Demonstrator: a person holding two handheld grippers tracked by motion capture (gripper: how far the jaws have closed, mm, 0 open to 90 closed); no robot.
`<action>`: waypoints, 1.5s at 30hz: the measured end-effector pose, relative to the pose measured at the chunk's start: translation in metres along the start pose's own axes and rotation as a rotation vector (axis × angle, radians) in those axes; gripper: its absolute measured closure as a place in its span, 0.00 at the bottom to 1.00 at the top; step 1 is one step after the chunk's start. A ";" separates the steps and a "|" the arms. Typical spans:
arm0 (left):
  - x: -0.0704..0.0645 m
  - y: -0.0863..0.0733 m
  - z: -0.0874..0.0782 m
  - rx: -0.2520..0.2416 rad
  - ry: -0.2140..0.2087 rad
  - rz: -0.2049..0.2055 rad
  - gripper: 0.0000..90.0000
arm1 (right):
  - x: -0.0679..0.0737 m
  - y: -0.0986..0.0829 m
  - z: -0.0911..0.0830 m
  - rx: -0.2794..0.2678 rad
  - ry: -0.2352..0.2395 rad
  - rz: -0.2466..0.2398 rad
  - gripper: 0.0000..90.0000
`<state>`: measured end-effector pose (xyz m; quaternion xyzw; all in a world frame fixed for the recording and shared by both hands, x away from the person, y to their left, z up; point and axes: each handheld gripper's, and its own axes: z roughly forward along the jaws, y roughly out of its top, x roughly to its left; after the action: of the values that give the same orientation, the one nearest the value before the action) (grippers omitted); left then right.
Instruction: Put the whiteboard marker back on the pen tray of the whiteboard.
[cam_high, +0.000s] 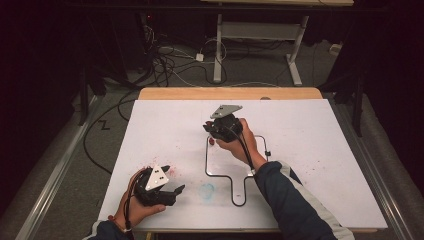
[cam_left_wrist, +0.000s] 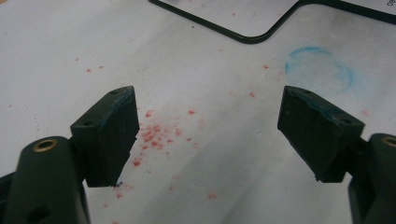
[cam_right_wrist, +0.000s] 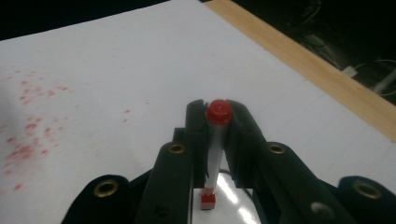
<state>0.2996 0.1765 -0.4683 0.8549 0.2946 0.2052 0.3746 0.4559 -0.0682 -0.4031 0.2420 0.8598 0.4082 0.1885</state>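
My right gripper is shut on a white marker with a red end cap; the marker stands upright between the jaws. Its red lower end rests on a glossy white board. From above, the right gripper sits over the upper left corner of the black-rimmed board, with a bit of the red marker showing below it. My left gripper is at the near left of the table, open and holding nothing. Its pads hover just above the white table cover.
Red specks dot the cover under the left gripper, and a faint blue ring smudge lies beside the board's rim. The wooden table edge runs along the far side. Cables and desk legs stand on the floor beyond.
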 end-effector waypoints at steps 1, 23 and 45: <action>0.000 0.000 0.000 0.001 -0.002 0.001 0.22 | 0.003 0.000 -0.002 0.007 0.004 -0.002 0.90; -0.003 0.001 0.003 0.011 -0.005 0.014 0.22 | 0.013 -0.020 -0.023 -0.036 -0.001 0.071 0.90; -0.003 0.001 0.004 0.019 -0.011 0.017 0.22 | 0.014 -0.012 -0.012 -0.014 -0.130 0.023 0.90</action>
<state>0.2996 0.1723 -0.4706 0.8620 0.2871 0.2009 0.3661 0.4350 -0.0737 -0.4074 0.2766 0.8400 0.3999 0.2408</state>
